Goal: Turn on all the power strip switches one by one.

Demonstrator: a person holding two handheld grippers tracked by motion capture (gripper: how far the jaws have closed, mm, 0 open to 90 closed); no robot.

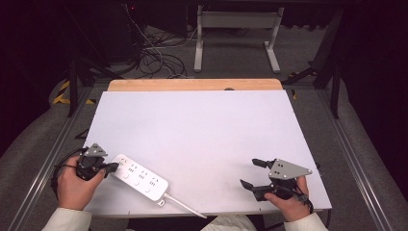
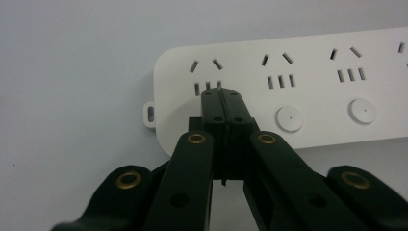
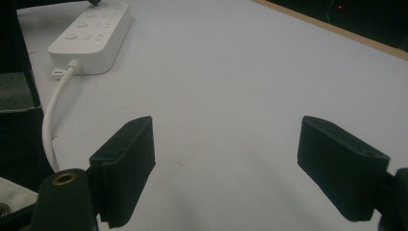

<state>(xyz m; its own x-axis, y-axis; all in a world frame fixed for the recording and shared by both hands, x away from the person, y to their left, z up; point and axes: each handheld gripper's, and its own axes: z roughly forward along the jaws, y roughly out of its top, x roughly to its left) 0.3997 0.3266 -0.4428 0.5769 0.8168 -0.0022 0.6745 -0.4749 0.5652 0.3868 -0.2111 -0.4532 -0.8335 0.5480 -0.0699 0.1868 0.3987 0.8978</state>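
Both closed fingertips (image 2: 222,98) over power strip (image 2: 308,86)

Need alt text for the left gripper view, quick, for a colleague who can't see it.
The left gripper, jaws shut together, has its tips over the end of a white power strip beside the first socket. The strip lies on a white table.

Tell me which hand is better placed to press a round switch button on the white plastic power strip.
Left, most likely. The left gripper, jaws shut, has its tip over the white plastic power strip, right beside the round switch buttons. The right gripper, jaws open, sits far across the white table.
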